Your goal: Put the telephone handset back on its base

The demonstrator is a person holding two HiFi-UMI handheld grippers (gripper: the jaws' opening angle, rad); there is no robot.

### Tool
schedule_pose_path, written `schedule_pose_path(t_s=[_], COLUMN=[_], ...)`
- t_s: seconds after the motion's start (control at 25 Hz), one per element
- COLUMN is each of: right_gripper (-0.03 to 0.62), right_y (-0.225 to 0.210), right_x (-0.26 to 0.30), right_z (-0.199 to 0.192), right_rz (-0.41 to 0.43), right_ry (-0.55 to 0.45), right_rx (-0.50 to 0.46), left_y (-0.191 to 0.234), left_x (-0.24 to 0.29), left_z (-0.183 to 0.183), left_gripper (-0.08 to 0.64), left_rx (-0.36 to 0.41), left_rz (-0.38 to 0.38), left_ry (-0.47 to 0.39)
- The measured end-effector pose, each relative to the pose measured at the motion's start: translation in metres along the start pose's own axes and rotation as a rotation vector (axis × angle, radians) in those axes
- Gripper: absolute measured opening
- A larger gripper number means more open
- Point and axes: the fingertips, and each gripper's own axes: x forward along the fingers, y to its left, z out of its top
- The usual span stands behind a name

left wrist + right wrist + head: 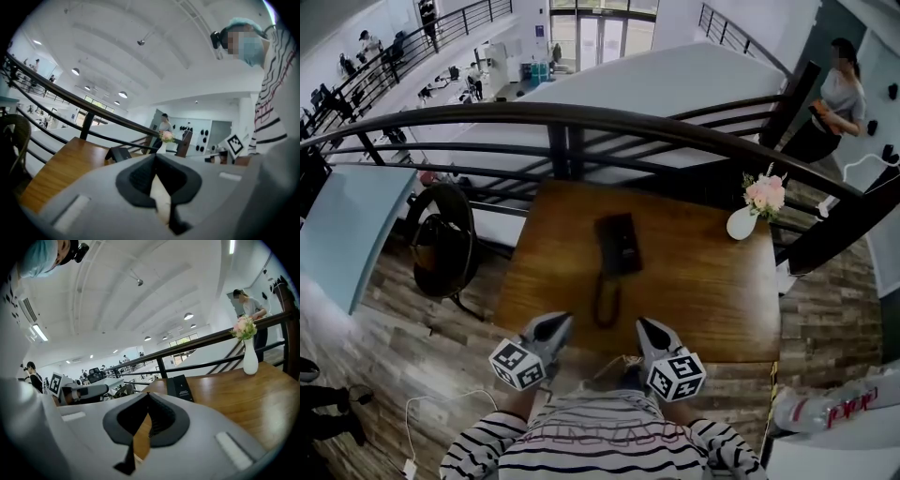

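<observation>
A black telephone point(619, 242) lies in the middle of the wooden table point(712, 300). Its coiled cord point(607, 302) loops toward the near edge. From above I cannot tell the handset apart from the base. Both grippers hang at the table's near edge, close to the person's striped shirt, well short of the phone. My left gripper point(561, 321) is shut with nothing in it, and so is my right gripper point(645, 323). In the left gripper view the jaws point(155, 158) meet, with the phone point(119, 153) beyond them. In the right gripper view the shut jaws point(147, 397) point toward the phone point(180, 387).
A white vase with pink flowers point(757, 208) stands at the table's far right corner. A dark metal railing point(581, 117) runs behind the table. A wicker chair point(441, 242) sits to the left. A person point(836, 98) stands at the far right. A water bottle point(834, 409) lies at the lower right.
</observation>
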Motion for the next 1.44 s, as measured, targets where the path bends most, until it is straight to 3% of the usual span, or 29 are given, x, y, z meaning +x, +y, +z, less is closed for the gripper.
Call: schedule_pose_path(t_s=[0.64, 1.44], right_gripper=[0.0, 0.0], right_y=[0.006, 0.005], right_x=[0.003, 0.004], right_z=[-0.025, -0.02], right_rz=[-0.037, -0.041], right_ry=[0.036, 0.043], right_rx=[-0.029, -0.035], left_y=[0.001, 0.001], left_x=[-0.021, -0.019], left_z=[-0.021, -0.013], left_gripper=[0.003, 0.003], left_rx=[-0.02, -0.025], left_rz=[0.035, 0.05], left_ry=[0.011, 0.003])
